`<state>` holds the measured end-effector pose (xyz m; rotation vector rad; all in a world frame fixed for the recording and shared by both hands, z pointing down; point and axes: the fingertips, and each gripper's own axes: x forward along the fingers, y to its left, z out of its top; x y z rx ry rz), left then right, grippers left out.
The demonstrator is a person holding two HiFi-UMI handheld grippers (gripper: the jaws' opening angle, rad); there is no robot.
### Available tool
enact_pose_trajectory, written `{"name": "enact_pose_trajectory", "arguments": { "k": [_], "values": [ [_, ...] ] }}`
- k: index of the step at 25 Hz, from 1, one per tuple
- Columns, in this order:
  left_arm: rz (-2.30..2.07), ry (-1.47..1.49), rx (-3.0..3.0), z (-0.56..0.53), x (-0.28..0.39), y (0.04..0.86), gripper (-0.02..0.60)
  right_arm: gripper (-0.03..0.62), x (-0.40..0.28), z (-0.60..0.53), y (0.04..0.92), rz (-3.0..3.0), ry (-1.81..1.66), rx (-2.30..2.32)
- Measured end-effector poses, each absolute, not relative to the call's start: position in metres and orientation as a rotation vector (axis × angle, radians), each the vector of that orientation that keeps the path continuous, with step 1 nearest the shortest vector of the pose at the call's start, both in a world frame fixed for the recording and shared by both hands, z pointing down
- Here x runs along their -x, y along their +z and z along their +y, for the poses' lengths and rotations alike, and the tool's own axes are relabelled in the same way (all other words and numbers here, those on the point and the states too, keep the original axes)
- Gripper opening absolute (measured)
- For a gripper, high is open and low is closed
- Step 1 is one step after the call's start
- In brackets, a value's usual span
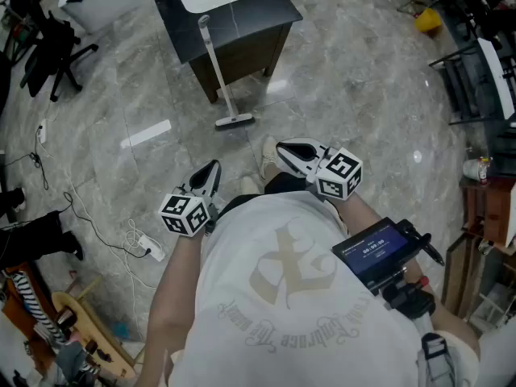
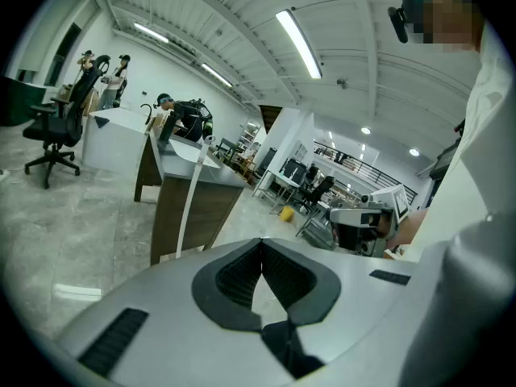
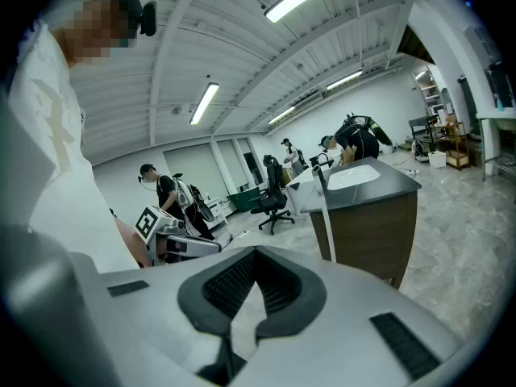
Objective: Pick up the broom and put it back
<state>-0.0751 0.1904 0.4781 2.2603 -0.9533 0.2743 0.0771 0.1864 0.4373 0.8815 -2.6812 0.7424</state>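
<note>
The broom [image 1: 219, 75] stands in the upper middle of the head view. Its flat head rests on the grey marble floor [image 1: 347, 79] and its white handle leans up against the edge of a dark-topped surface [image 1: 270, 6] with wooden sides. It is well apart from both grippers, and neither one touches it.

The person, in a white printed T-shirt, fills the lower middle of the frame and holds both grippers close to the body, pointing up-frame toward the broom. The left gripper [image 1: 214, 167] is left of centre and the right gripper [image 1: 283, 147] is just right of centre, each with its marker cube nearest the person.

In the left gripper view, the left gripper's [image 2: 262, 243] jaws are pressed together with nothing between them, and the broom handle [image 2: 190, 200] shows left of centre against the surface [image 2: 201, 216]. In the right gripper view, the right gripper's [image 3: 256, 253] jaws likewise meet at the tips and are empty, with the broom [image 3: 327, 220] right of centre.

A black office chair [image 1: 50, 48] stands at the upper left of the head view. A white power strip [image 1: 150, 248] with its cable lies on the floor at the lower left.
</note>
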Motion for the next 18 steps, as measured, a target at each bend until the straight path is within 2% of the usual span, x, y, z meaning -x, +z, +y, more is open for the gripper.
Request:
{"name": "enact_pose_trajectory", "arguments": {
  "k": [18],
  "values": [
    [-1.027, 0.252, -2.240, 0.197, 0.101, 0.469, 0.012, 0.017, -0.051, 0.171, 0.425, -2.687, 0.689, -0.862]
  ]
}}
